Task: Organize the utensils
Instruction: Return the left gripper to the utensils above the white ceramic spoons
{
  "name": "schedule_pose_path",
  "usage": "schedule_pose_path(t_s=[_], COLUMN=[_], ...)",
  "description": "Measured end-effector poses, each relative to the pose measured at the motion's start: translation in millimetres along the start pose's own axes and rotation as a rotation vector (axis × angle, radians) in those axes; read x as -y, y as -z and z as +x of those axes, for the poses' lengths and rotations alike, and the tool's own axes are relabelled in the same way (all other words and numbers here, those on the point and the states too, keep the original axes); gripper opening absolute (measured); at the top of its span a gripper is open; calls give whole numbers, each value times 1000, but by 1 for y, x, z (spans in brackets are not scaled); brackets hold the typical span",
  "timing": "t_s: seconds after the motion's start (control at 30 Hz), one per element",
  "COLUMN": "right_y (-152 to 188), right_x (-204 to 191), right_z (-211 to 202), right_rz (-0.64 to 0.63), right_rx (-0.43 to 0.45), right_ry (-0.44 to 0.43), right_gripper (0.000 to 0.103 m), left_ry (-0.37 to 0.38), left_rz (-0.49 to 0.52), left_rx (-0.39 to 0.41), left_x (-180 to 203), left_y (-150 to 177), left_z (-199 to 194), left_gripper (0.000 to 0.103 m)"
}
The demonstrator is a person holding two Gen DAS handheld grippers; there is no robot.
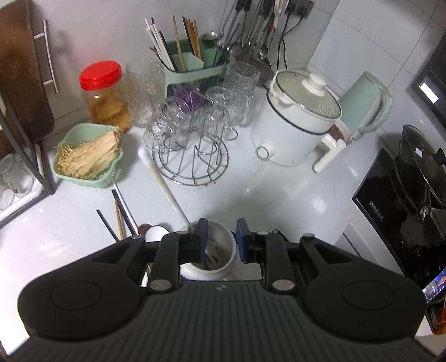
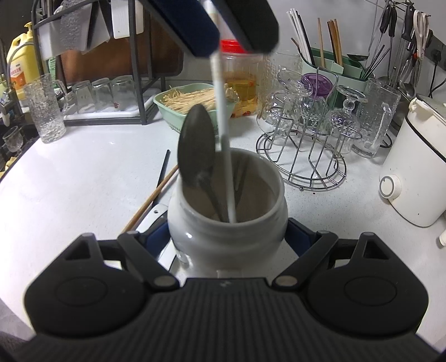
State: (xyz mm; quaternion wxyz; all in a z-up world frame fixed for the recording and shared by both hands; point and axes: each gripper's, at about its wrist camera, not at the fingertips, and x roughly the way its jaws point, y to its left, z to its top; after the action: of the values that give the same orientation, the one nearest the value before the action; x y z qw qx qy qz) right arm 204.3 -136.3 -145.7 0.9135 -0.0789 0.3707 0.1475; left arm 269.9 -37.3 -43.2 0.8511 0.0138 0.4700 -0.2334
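The right gripper (image 2: 227, 236) clamps a white jar (image 2: 227, 222) between its jaws, pads pressed to the jar's sides. Inside the jar stand a dark spoon (image 2: 196, 147), bowl up, and a white stick (image 2: 223, 125), which leans against the far rim.

The left gripper (image 1: 219, 236) hangs above the jar's mouth with its jaws slightly spread; seen from the right wrist, the stick runs up between its pads (image 2: 195, 25), though a gap shows and I cannot tell whether either pad touches it.

Left of the right jaws, loose chopsticks (image 2: 159, 189) lie on the counter (image 2: 83, 172). Ahead of the jaws stands a wire glass rack (image 2: 303, 156).
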Motion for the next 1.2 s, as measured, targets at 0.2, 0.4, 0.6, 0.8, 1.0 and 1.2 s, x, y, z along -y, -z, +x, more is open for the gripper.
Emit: schedule_pose_path(t_s=[0.2, 0.4, 0.6, 0.8, 1.0, 1.2], right_y=[0, 0, 1, 1, 2, 3], right_x=[0, 0, 1, 4, 10, 13], right_z=[0, 0, 0, -1, -2, -3], right_rz=[5, 10, 9, 18, 36, 35], right_rx=[1, 4, 5, 1, -8, -14], right_ry=[0, 5, 3, 11, 28, 28], right_gripper=[90, 90, 90, 90, 90, 90], left_ry=[-6, -24, -56, -94, -118, -136], left_rz=[-24, -58, -87, -144, -202, -234], left_rx=[67, 127, 175, 186, 177, 159], left_x=[-4, -14, -26, -44, -62, -76], left_y=[6, 16, 29, 41, 54, 68], left_z=[-20, -37, -50, -51, -46, -34], left_gripper=[26, 26, 26, 37, 42, 42])
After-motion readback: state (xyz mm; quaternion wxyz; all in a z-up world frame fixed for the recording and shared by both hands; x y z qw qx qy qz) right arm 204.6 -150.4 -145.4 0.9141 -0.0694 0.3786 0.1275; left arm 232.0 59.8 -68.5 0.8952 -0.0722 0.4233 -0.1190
